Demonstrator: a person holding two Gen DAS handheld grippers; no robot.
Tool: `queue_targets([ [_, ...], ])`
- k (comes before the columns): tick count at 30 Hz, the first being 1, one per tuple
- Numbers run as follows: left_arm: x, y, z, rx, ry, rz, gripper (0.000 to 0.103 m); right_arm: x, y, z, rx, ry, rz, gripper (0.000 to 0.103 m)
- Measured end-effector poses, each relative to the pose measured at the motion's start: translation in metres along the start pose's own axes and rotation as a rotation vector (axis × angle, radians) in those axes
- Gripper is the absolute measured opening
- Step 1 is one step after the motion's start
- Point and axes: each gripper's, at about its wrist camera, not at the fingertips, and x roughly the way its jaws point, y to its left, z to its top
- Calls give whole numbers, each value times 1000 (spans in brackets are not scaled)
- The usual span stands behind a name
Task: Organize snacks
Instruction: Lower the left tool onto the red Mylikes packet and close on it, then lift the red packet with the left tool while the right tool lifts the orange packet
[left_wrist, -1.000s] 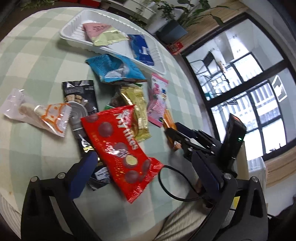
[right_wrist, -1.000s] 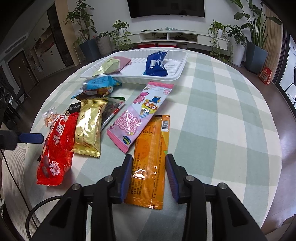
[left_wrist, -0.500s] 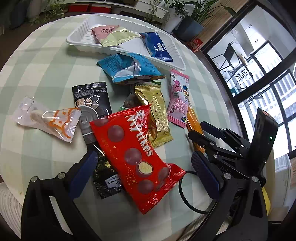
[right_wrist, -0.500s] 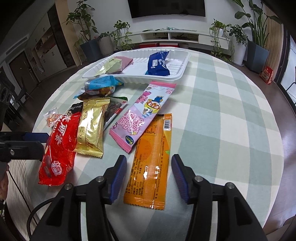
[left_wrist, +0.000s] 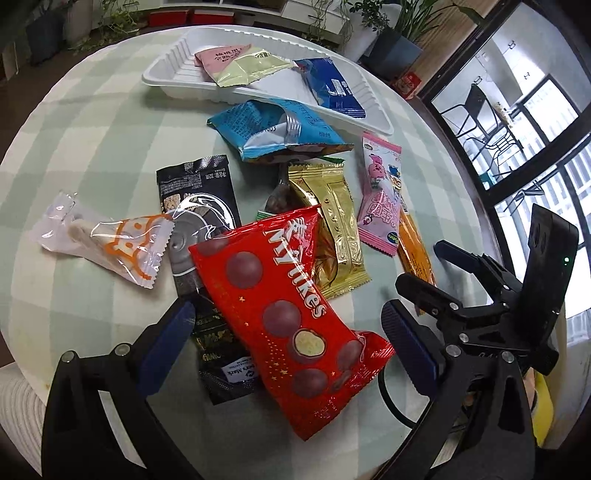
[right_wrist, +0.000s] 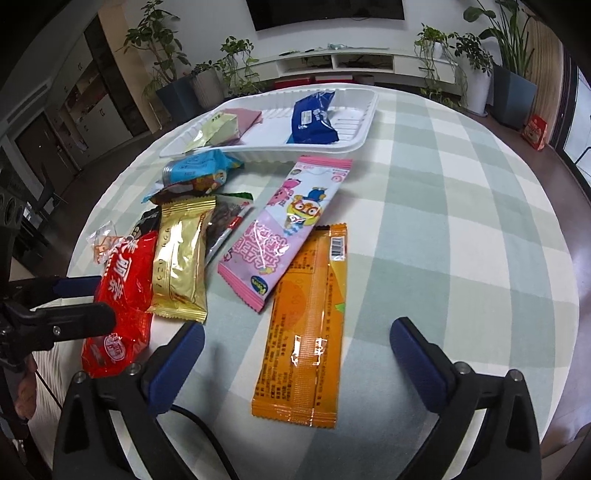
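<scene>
A white tray at the table's far side holds a pink packet, a pale green packet and a blue packet. My left gripper is open, its blue pads either side of a red Mylikes bag. My right gripper is open above the near end of an orange packet, which lies flat on the table. The tray also shows in the right wrist view. A pink cartoon packet and a gold packet lie beside the orange one.
A light blue bag, a black packet and a clear wrapped snack lie on the round checked table. The right gripper shows at the right of the left wrist view. Plants and a TV shelf stand behind.
My right gripper opened wide and let go of the orange packet, which now lies flat. My left gripper moved closer over the red bag.
</scene>
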Motion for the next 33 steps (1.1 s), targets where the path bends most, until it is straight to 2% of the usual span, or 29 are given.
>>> queue_targets([
  [4,-5,2,-4,4,-11,-13,100,3,5,0,-28,15,-36,103],
  [9,-9,5,-5,12,-23,-10,77,2,4,-1,-28,5,-44,103],
  [10,-8,5,-4,15,-22,-9,76,2,3,-1,-25,0,-49,100],
  [12,-9,4,-4,23,-25,-8,76,0,2,-1,-27,-11,-79,92],
  [15,-11,1,-6,40,-39,-5,70,-3,-2,-2,-34,-29,-106,77],
  [17,-12,0,-7,49,-46,-4,66,-5,-4,-2,-35,-42,-111,55],
  [19,-13,1,-7,47,-54,-14,60,-7,-9,-1,-20,-52,-101,41],
  [23,-17,1,-9,58,-63,-45,44,-8,-11,-1,-11,-58,-80,39],
  [25,-18,0,-10,70,-62,-74,25,-9,-13,-1,0,-60,-65,38],
  [27,-15,-1,-10,67,-43,-113,23,-10,-15,-1,10,-59,-52,38],
  [33,-9,-3,-13,65,-34,-162,20,-11,-19,-2,43,-62,-23,38],
])
